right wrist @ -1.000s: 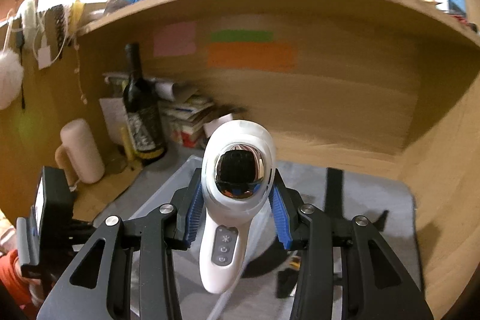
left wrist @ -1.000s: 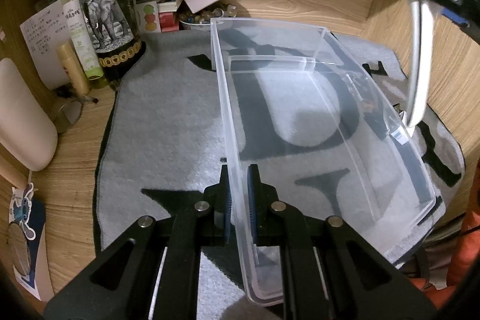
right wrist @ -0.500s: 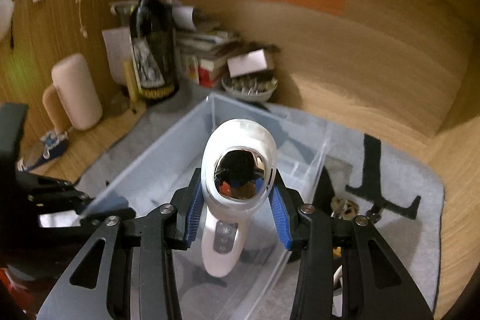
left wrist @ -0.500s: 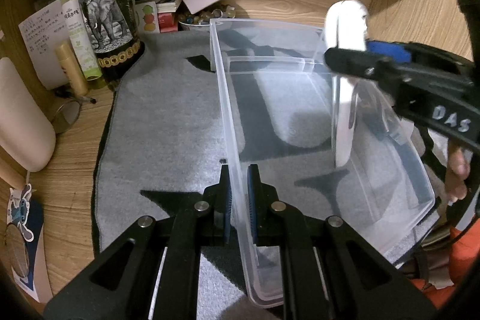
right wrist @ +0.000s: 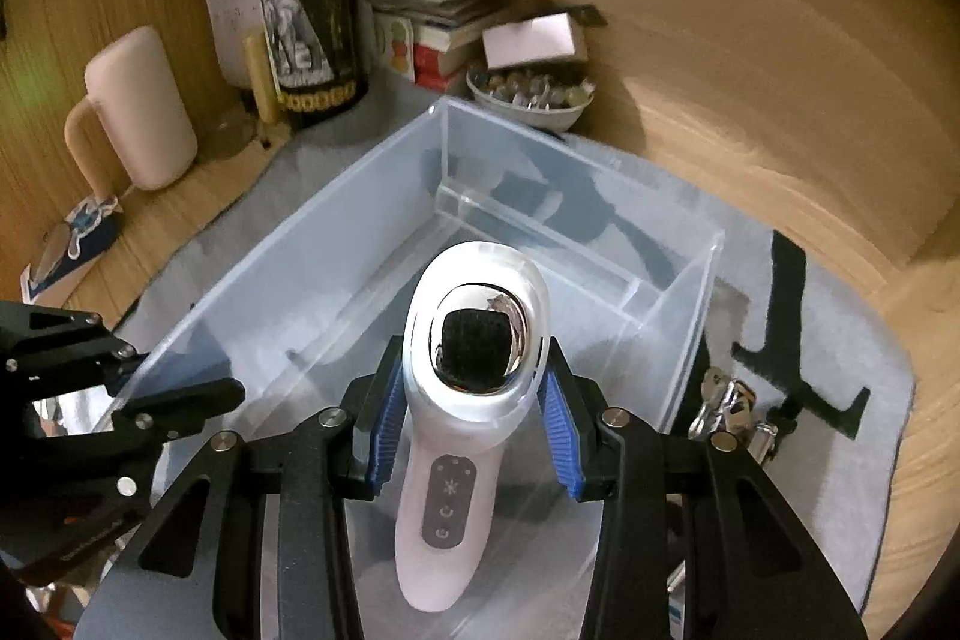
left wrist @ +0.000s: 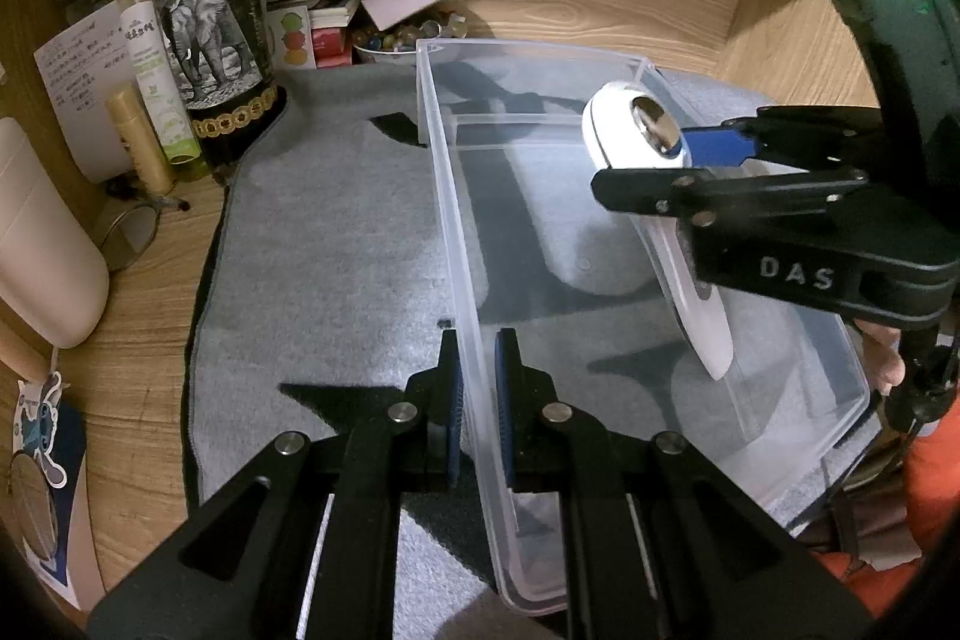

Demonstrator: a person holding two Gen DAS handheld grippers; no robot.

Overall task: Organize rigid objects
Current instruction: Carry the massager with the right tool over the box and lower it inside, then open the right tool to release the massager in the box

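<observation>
Your left claw point(left wrist: 478, 388) is pinched onto the left wall of the clear plastic bin point(left wrist: 600, 58), one pad on each side of it. Your right claw point(right wrist: 474, 418) grips a white handheld device point(right wrist: 462, 430) by its neck, chrome head forward, held over the inside of the bin with its handle slanting down toward the floor of it. The bin sits on a grey felt mat point(left wrist: 336, 244) with dark lettering, spread over a wooden tabletop point(left wrist: 138, 310) enclosed by wooden walls. Along the back left stand a dark wine bottle point(left wrist: 204, 34) with an elephant label, a beige mug point(right wrist: 138, 112), stacked books point(right wrist: 444, 22) and a small bowl point(right wrist: 534, 100) of trinkets. A bunch of keys point(right wrist: 726, 400) lies on the mat just beside the bin's right wall.
</observation>
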